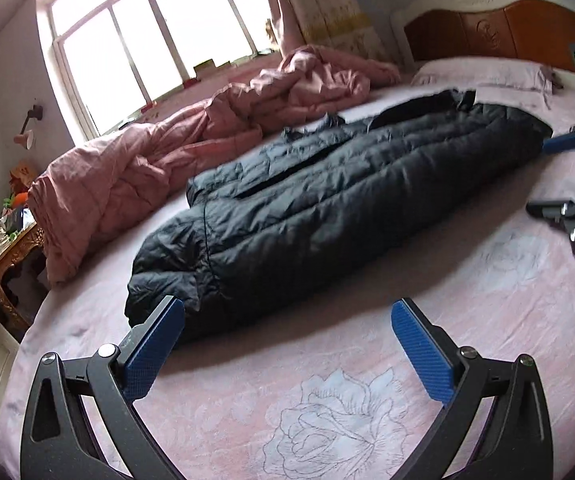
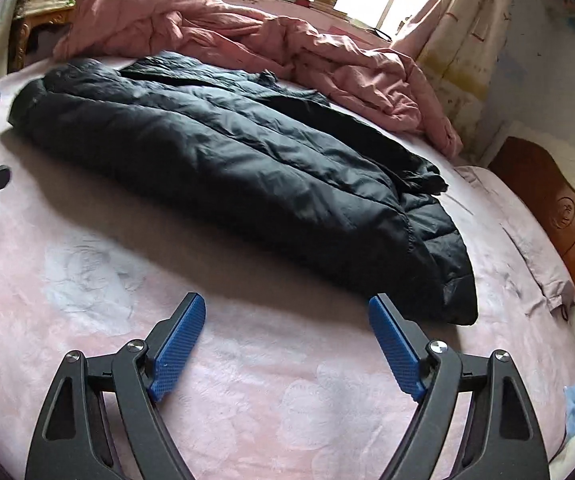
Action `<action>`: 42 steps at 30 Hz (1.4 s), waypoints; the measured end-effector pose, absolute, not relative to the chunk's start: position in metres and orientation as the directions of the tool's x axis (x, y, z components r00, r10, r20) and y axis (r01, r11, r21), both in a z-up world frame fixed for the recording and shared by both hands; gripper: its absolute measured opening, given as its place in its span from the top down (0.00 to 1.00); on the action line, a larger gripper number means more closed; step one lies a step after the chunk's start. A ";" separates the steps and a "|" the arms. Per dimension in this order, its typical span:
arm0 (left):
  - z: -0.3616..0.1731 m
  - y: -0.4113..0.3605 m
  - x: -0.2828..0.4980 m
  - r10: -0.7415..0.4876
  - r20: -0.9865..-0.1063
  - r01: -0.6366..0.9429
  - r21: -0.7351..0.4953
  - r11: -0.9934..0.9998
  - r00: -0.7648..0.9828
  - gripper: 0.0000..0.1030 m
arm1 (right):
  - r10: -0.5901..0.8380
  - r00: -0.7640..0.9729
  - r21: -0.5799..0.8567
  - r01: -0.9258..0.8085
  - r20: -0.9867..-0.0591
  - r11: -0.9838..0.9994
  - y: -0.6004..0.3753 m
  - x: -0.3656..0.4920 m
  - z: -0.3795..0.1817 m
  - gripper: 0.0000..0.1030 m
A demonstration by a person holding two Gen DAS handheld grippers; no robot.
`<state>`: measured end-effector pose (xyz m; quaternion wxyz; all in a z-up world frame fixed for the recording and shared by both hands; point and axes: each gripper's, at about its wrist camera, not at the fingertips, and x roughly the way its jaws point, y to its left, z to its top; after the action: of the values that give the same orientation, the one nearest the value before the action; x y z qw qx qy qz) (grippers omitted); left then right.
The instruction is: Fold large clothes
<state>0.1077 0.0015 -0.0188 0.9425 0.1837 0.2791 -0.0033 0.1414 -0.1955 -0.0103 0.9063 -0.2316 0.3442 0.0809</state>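
A large black quilted down coat (image 1: 319, 204) lies folded lengthwise into a long strip on the pink bed sheet (image 1: 327, 408). My left gripper (image 1: 287, 312) is open and empty, hovering just short of the coat's near end. My right gripper (image 2: 287, 308) is open and empty, close to the coat's other end (image 2: 439, 276). The coat also fills the middle of the right wrist view (image 2: 227, 168). The right gripper shows at the right edge of the left wrist view (image 1: 567, 176), also open.
A crumpled pink quilt (image 1: 191, 136) lies along the far side of the bed below the window (image 1: 143, 36). A pillow (image 1: 483, 76) and an orange wooden headboard (image 1: 499, 32) are at the head end. A cluttered wooden side table (image 1: 3, 256) stands at the left.
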 end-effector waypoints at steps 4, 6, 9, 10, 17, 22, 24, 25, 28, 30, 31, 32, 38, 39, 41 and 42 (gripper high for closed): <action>-0.027 -0.003 0.113 0.119 -0.563 0.128 0.378 0.917 0.818 0.00 | -0.116 0.774 -0.431 -0.215 -0.622 0.876 -0.196 0.153 -0.013 0.17; -0.030 -0.007 0.118 0.169 -0.554 0.096 0.417 0.904 0.815 0.00 | -0.157 0.772 -0.443 -0.174 -0.616 0.880 -0.203 0.159 -0.014 0.17; -0.034 -0.005 0.135 0.223 -0.583 0.063 0.429 0.901 0.781 0.00 | -0.164 0.759 -0.413 -0.149 -0.630 0.898 -0.214 0.167 -0.011 0.17; -0.035 -0.004 0.140 0.235 -0.589 0.048 0.424 0.904 0.774 0.00 | -0.177 0.757 -0.416 -0.136 -0.629 0.899 -0.217 0.171 -0.010 0.17; -0.026 0.027 0.170 0.319 -0.580 -0.087 0.392 0.916 0.749 0.00 | -0.234 0.722 -0.395 -0.058 -0.651 0.917 -0.247 0.204 -0.008 0.17; -0.026 0.048 0.180 0.304 -0.629 -0.123 0.315 0.941 0.715 0.00 | -0.198 0.726 -0.342 -0.055 -0.659 0.938 -0.253 0.211 -0.003 0.17; -0.023 0.052 0.175 0.265 -0.630 -0.110 0.275 0.955 0.730 0.01 | -0.181 0.724 -0.326 -0.064 -0.666 0.943 -0.255 0.209 -0.003 0.17; -0.020 0.053 0.172 0.244 -0.628 -0.095 0.260 0.961 0.739 0.01 | -0.162 0.718 -0.307 -0.076 -0.677 0.949 -0.258 0.209 -0.003 0.17; -0.014 0.051 0.158 0.149 -0.629 -0.004 0.226 0.974 0.763 0.01 | -0.069 0.682 -0.242 -0.162 -0.728 0.957 -0.263 0.200 -0.004 0.17; -0.012 0.048 0.154 0.138 -0.637 0.035 0.252 0.967 0.759 0.01 | -0.050 0.686 -0.245 -0.190 -0.726 0.951 -0.263 0.192 -0.002 0.17; -0.012 0.045 0.152 0.153 -0.627 0.035 0.276 0.960 0.764 0.01 | -0.065 0.698 -0.263 -0.180 -0.714 0.948 -0.261 0.189 0.000 0.17; -0.011 0.044 0.150 0.157 -0.612 0.038 0.293 0.955 0.775 0.01 | -0.081 0.706 -0.276 -0.166 -0.703 0.947 -0.260 0.187 0.001 0.17; -0.017 0.022 0.148 0.178 -0.597 0.130 0.436 0.891 0.782 0.01 | -0.075 0.711 -0.330 -0.228 -0.699 0.916 -0.236 0.183 -0.003 0.17; -0.021 0.019 0.155 0.225 -0.590 0.105 0.471 0.876 0.775 0.01 | -0.127 0.723 -0.368 -0.186 -0.679 0.911 -0.234 0.187 -0.005 0.17; -0.026 0.019 0.169 0.254 -0.606 0.084 0.472 0.877 0.754 0.01 | -0.186 0.727 -0.411 -0.143 -0.661 0.901 -0.232 0.197 -0.008 0.17; -0.029 0.021 0.175 0.271 -0.612 0.066 0.469 0.880 0.743 0.02 | -0.207 0.724 -0.426 -0.132 -0.658 0.895 -0.230 0.205 -0.011 0.17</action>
<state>0.1746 0.0210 -0.0292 0.9027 0.2378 0.3542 0.0566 0.2049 -0.2303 -0.0108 0.8998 -0.2282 0.3712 -0.0210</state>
